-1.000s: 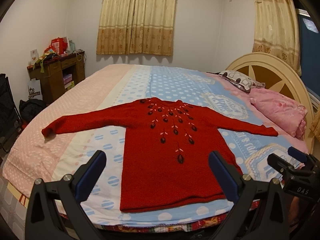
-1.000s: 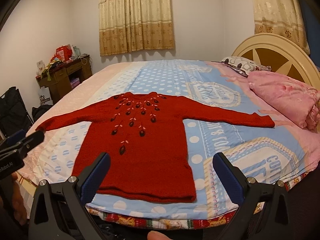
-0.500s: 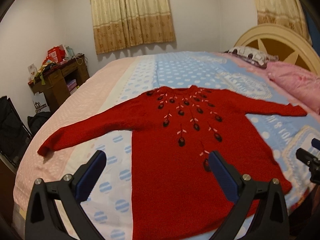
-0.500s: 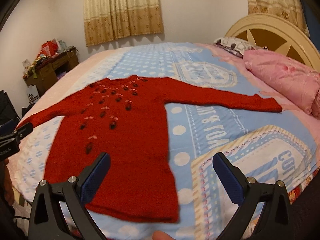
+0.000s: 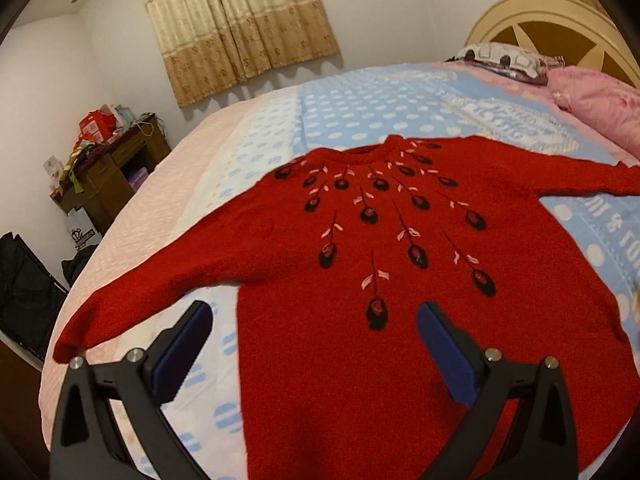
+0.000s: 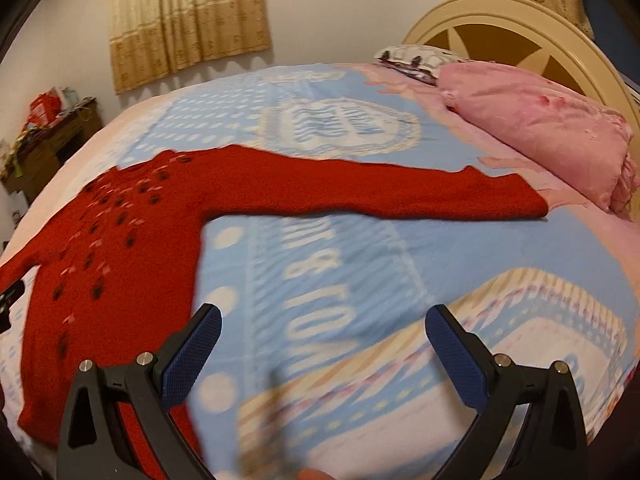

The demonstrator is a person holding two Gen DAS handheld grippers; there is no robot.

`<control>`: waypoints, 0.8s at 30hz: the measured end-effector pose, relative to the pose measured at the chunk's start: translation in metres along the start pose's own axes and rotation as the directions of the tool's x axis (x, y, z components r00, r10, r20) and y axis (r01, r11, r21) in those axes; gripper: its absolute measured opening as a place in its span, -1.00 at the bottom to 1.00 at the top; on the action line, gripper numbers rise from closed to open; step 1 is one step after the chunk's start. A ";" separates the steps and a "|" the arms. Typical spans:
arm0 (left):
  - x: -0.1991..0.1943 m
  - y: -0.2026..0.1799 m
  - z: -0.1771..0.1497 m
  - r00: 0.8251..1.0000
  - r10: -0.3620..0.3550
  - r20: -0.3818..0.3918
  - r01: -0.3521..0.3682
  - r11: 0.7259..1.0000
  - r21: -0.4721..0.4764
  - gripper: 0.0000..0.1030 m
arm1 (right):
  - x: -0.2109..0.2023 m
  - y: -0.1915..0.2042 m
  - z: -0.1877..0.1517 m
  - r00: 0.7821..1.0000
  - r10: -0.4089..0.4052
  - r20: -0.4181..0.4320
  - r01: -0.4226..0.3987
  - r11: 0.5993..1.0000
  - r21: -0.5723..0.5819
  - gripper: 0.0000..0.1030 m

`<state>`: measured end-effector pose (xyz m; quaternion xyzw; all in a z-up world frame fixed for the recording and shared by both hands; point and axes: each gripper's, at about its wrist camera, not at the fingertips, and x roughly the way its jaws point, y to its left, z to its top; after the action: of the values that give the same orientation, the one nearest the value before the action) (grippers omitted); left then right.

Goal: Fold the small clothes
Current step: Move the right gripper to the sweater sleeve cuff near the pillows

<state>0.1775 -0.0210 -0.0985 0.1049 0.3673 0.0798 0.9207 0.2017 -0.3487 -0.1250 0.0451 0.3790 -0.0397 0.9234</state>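
Bedroom scene, seen from two wrist cameras; red knitted sweater spread flat, front up, on a bed with a blue polka-dot and pink cover; both sleeves stretched straight out to the sides; dark bud embroidery fanning down from the neckline.

Left gripper hovering above the sweater's lower body near its left side edge, jaws spread wide, blue pads bare, nothing held; left sleeve reaching out toward the bed's edge.

Right gripper hovering over bare bed cover just beside the sweater's right edge, jaws likewise wide and empty; right sleeve lying well ahead, cuff ending near a pink pillow; view smeared with motion blur, so exact height over the cover hard to judge, probably not yet touching.

Beyond the bed: cream headboard, tan curtains, cluttered wooden desk against the wall.

Step in hand, by the look of it: the approach, before any fold; sweater fully unfolded. Next move likely calling for each gripper to drop onto a sleeve or shoulder, pinch the top layer only without catching the cover beneath, then carry the sleeve inward across the body.
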 end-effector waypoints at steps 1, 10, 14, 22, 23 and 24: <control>0.004 -0.003 0.004 1.000 -0.001 -0.003 0.001 1.000 0.004 1.00 | 0.002 -0.008 0.004 1.000 -0.015 0.000 0.015 1.000 0.003 0.98; 0.038 -0.011 0.018 0.999 0.013 -0.032 -0.012 1.000 0.021 1.00 | 0.036 -0.092 0.035 0.998 -0.033 -0.044 0.040 0.981 0.190 0.27; 0.052 -0.011 0.021 0.999 0.013 -0.053 -0.012 1.000 0.008 1.00 | 0.036 -0.125 0.040 0.997 -0.065 -0.042 0.074 0.959 0.273 0.27; 0.076 -0.010 0.013 0.994 -0.024 -0.107 0.020 0.999 -0.038 1.00 | 0.023 -0.181 0.048 0.998 -0.054 -0.012 0.054 0.891 0.451 0.27; 0.079 -0.007 0.012 0.993 -0.027 -0.111 0.022 0.999 -0.046 1.00 | 0.022 -0.189 0.049 0.998 -0.062 -0.013 0.061 0.879 0.473 0.27; 0.083 -0.006 0.009 0.992 -0.035 -0.121 0.027 0.998 -0.062 1.00 | 0.022 -0.194 0.050 0.998 -0.066 -0.012 0.063 0.873 0.484 0.25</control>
<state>0.2431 -0.0090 -0.1484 0.0664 0.4220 0.0828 0.9004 0.2311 -0.5477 -0.1151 0.2617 0.3563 -0.1640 0.8818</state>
